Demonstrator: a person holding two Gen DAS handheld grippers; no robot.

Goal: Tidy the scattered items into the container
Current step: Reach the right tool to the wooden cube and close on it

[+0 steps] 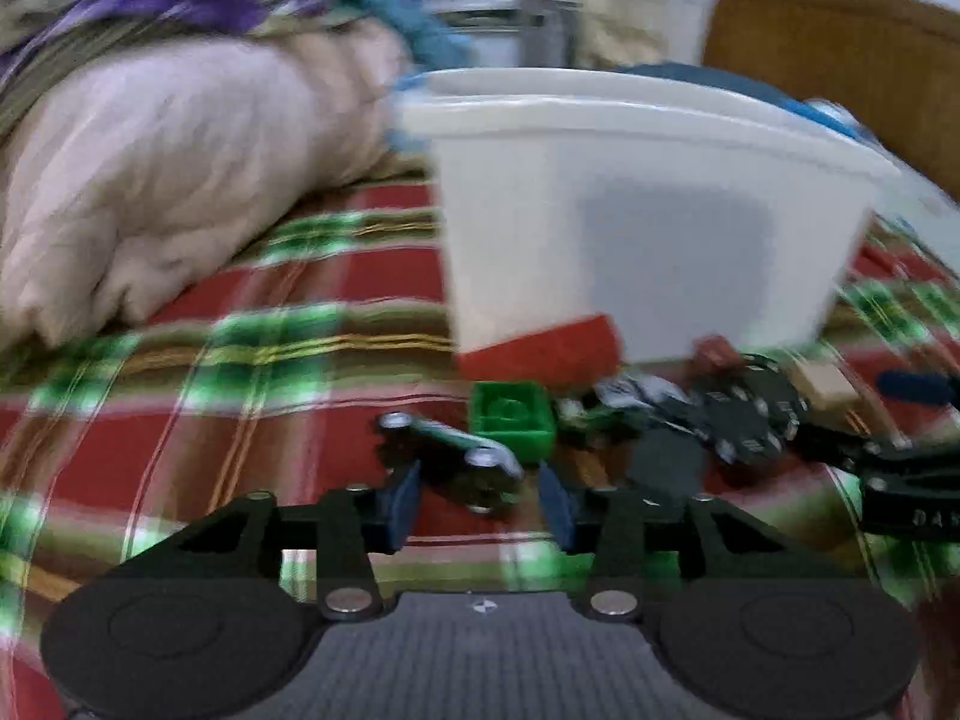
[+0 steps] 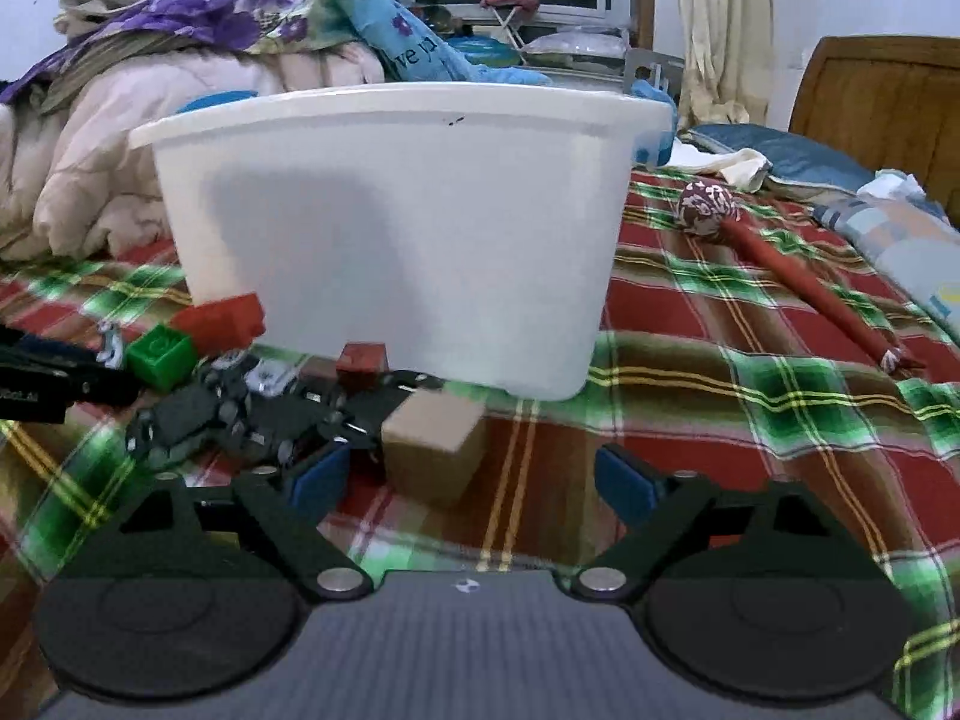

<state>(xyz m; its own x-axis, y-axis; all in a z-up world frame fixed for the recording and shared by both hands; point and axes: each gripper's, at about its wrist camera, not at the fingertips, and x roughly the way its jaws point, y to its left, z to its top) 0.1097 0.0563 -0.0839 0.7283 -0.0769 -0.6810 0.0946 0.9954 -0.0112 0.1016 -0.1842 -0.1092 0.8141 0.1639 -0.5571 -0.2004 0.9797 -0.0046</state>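
Picking-up step, judging by the poses. Nearest, left gripper (image 1: 480, 495) with fingers half-spread around a small green toy car (image 1: 456, 450) on the plaid bedspread (image 1: 180, 420); through the blur, probably not yet pressing on it. Right gripper (image 2: 468, 480) released, jaws wide, straddling a tan wooden block (image 2: 435, 447), pads apart from its sides. Just beyond, green brick (image 2: 161, 357), red brick (image 2: 219, 318), small red cube (image 2: 361, 358) and a black tangle of parts (image 2: 228, 414) scattered at the foot of the white container (image 2: 396, 228). Next: clench on car and block, then lift over the high rim.
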